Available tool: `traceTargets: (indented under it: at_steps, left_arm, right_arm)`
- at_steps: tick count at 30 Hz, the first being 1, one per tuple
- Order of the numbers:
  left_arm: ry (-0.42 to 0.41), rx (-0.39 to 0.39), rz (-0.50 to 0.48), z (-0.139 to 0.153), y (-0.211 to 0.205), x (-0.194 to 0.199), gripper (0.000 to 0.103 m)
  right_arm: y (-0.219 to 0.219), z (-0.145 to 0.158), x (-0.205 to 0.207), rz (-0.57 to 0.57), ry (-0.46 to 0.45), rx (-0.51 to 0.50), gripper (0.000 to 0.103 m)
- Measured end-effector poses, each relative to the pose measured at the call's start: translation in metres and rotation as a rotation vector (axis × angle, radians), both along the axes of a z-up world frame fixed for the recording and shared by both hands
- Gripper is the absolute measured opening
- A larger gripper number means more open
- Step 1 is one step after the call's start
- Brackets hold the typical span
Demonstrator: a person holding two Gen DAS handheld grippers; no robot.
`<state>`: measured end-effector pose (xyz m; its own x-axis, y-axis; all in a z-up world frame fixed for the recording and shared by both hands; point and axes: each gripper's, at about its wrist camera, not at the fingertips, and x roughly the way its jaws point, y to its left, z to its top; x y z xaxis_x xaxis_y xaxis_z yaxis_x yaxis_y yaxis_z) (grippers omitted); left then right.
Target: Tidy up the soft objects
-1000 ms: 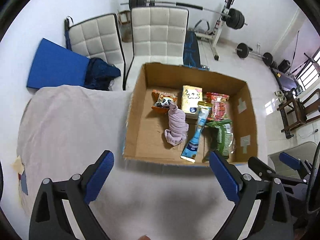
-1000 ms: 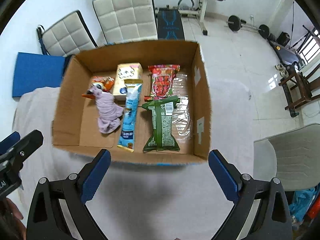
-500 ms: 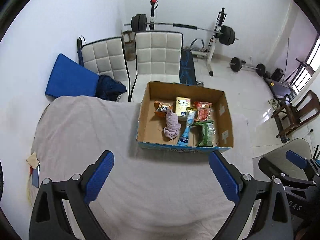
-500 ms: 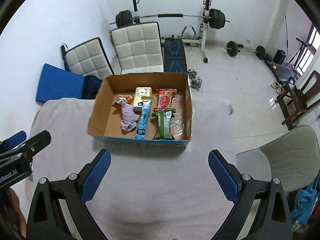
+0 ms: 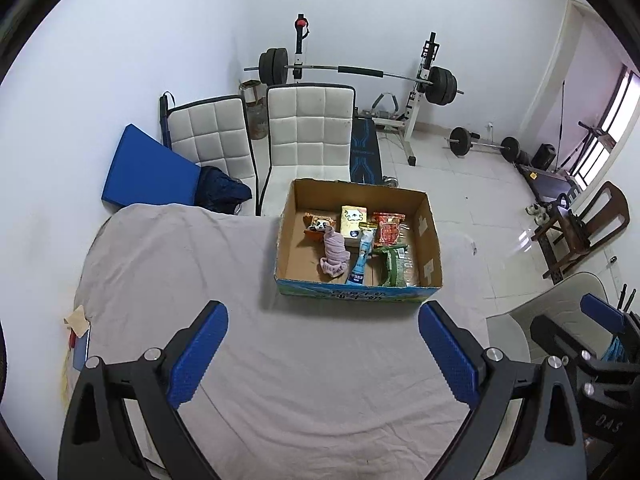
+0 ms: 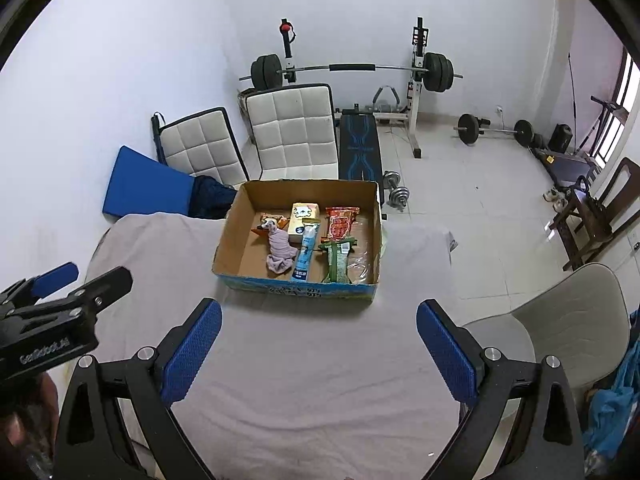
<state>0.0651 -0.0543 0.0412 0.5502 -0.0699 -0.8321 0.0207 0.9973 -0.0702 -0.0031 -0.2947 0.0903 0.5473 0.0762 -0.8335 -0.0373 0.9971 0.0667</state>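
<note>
An open cardboard box (image 5: 434, 252) stands on the cloth-covered table (image 5: 200, 280); it also shows in the right wrist view (image 6: 230, 240). Inside lie a crumpled pink cloth (image 5: 334, 250) (image 6: 280, 250), a blue tube packet (image 5: 362, 256) (image 6: 306, 254), a green packet (image 5: 394, 266) (image 6: 338, 262), a red packet (image 5: 388, 228), a yellow pack (image 5: 353, 220) and a small orange panda packet (image 5: 318, 224). My left gripper (image 5: 324, 354) is open and empty, well back from the box. My right gripper (image 6: 318, 350) is open and empty, also back from it.
Two white padded chairs (image 5: 308, 132) and a blue mat (image 5: 148, 168) stand beyond the table. A barbell rack (image 5: 356, 76) and weights fill the back. A grey chair (image 6: 568, 320) stands right of the table. Wooden furniture (image 5: 580, 228) is at far right.
Both grippers have pulled back and up from the box, so it looks much smaller and more of the room shows. Both stay open. The box contents have not moved.
</note>
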Motion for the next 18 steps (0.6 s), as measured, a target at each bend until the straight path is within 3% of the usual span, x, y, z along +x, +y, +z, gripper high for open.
traceTargets:
  at_steps: [7, 18]
  left_arm:
    - [-0.034, 0.012, -0.006, 0.009, -0.001, -0.012, 0.098]
    - [-0.038, 0.019, -0.001, 0.003, -0.004, -0.003, 0.103]
  right_arm:
    - [0.002, 0.013, -0.020, 0.002, -0.005, -0.021, 0.100]
    - [-0.006, 0.009, 0.001, -0.047, -0.027, -0.035, 0.101]
